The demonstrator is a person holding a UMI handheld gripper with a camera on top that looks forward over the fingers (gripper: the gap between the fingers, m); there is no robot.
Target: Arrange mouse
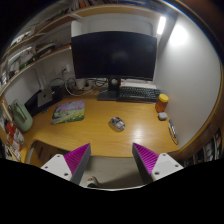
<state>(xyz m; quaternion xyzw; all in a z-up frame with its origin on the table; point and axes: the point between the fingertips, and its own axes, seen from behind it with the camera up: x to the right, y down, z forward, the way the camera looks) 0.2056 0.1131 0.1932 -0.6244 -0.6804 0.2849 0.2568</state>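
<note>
Your tool (110, 160) hangs open above the bench (90, 135), nothing between its fingers. The mouse (118, 124) sits well beyond them, before the monitor (114, 55).

Gripper (111, 160): two white fingers; magenta triangular pads (76, 157).

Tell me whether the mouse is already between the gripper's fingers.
No: the mouse lies on the wooden desk well beyond the open gripper, whose fingers have nothing between them.
</note>
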